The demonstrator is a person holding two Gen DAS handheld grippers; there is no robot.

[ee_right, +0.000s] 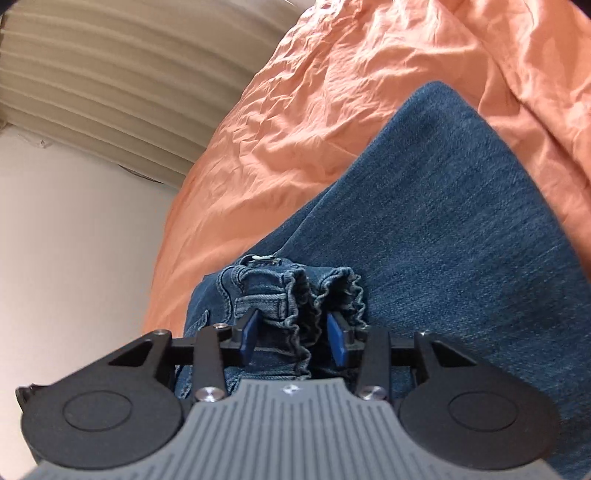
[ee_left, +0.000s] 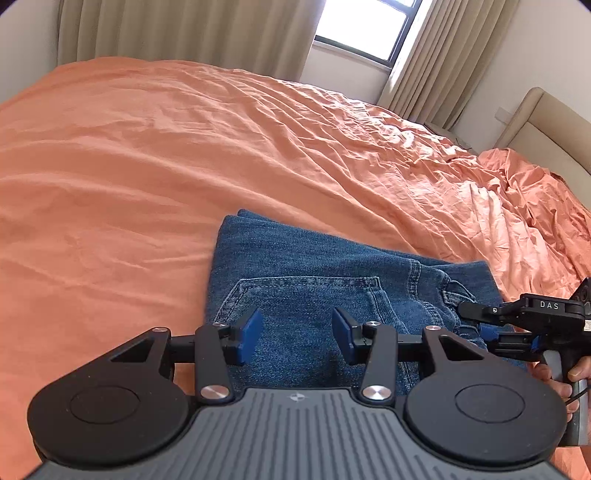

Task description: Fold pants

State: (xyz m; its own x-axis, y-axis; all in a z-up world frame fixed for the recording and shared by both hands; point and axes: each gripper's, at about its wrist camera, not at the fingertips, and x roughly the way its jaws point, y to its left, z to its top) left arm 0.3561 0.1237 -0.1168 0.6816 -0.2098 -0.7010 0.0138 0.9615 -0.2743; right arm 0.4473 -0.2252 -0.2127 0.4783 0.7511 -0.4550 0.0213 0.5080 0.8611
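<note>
The jeans [ee_left: 332, 280] lie folded on the orange sheet [ee_left: 147, 147], with bare sheet all round beyond their far edge. The left gripper [ee_left: 297, 332] hangs over the back pocket, jaws apart, empty. The right gripper [ee_right: 291, 332] straddles the bunched waistband, pads not pressing it.

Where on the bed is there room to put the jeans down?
The orange sheet is bare left of the jeans and beyond them toward the curtains. It is crowded on the right, by the rumpled bedding near the headboard.
</note>
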